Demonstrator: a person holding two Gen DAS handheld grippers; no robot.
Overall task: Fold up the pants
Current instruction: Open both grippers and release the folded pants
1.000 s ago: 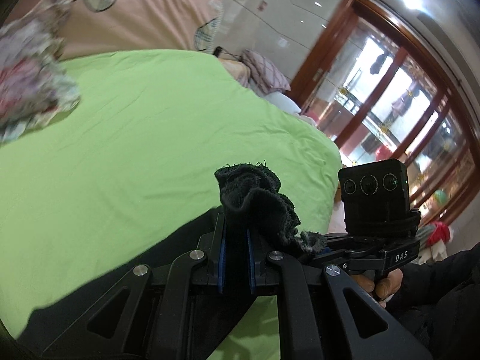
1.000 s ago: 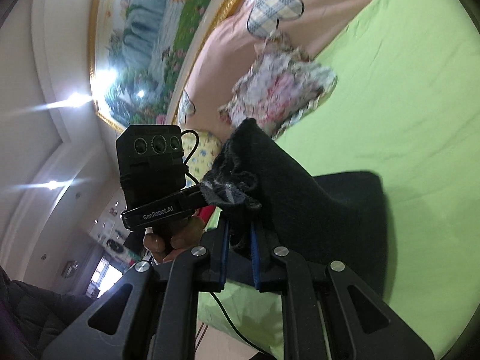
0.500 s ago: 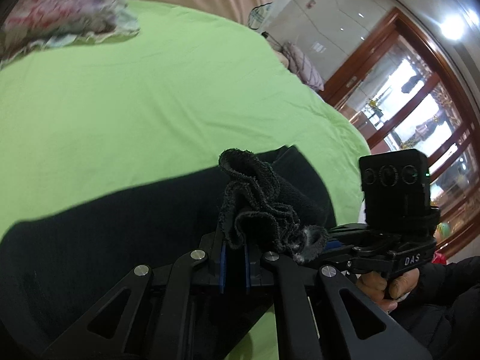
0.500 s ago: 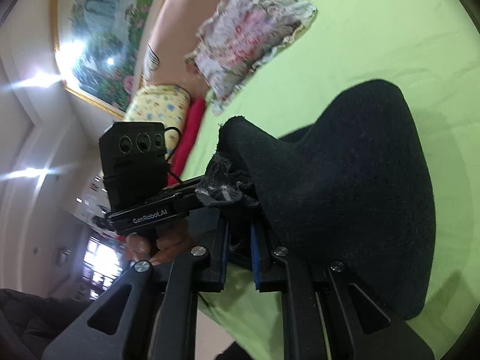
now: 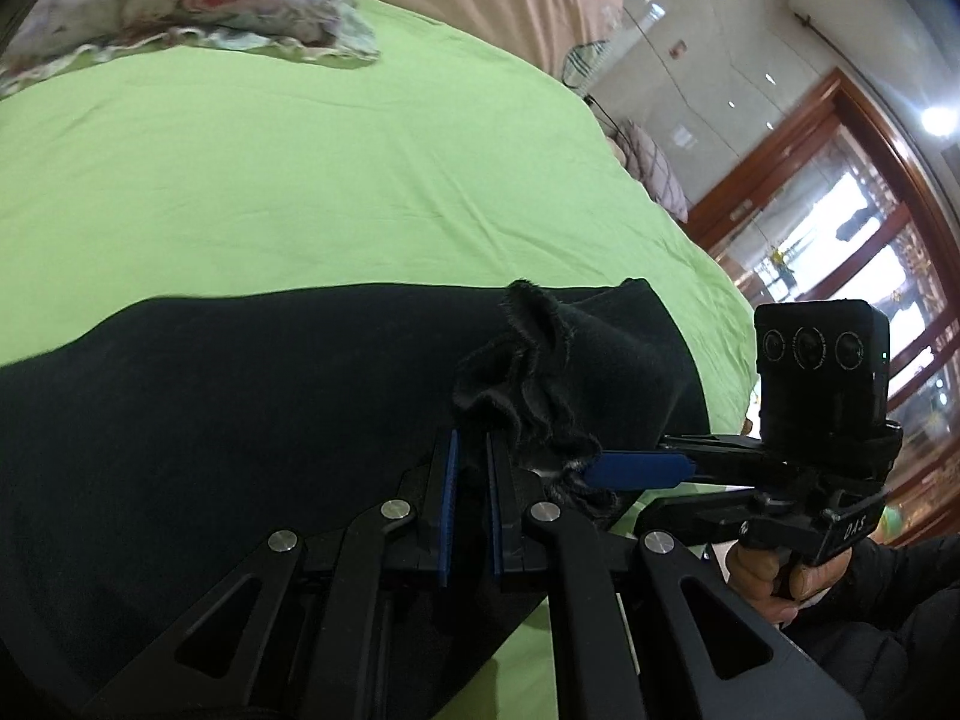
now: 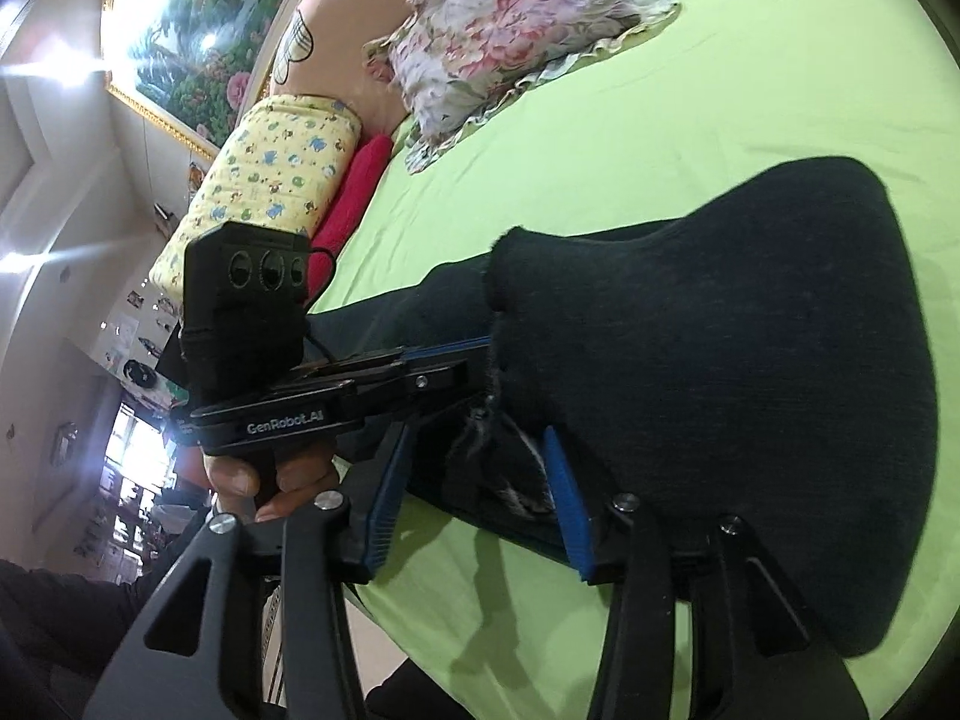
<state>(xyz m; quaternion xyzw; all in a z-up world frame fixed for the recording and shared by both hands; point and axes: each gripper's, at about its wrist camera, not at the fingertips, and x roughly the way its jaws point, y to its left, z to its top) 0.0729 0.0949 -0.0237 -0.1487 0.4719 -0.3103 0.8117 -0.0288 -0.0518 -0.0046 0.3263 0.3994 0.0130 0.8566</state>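
Black pants (image 5: 240, 420) lie spread on a green bed sheet (image 5: 360, 168). My left gripper (image 5: 471, 480) is shut on a bunched frayed edge of the pants, low over the cloth. My right gripper (image 6: 474, 480) is open, its blue-padded fingers (image 6: 567, 498) apart around a frayed edge of the pants (image 6: 750, 372), which rests between them on the sheet. In the left wrist view the right gripper (image 5: 636, 471) shows at the right, next to the bunched edge. In the right wrist view the left gripper (image 6: 444, 360) shows at the left, against the pants.
A floral pillow (image 6: 510, 30) lies at the head of the bed, with a yellow bolster (image 6: 270, 174) and a red cushion (image 6: 354, 186) beside it. The near bed edge (image 6: 420, 630) runs under the grippers. Wooden glass doors (image 5: 840, 210) stand beyond the bed.
Both grippers have come down and laid the held edge onto the pants on the bed. The right gripper, shut on the cloth before, has opened. The left stays shut.
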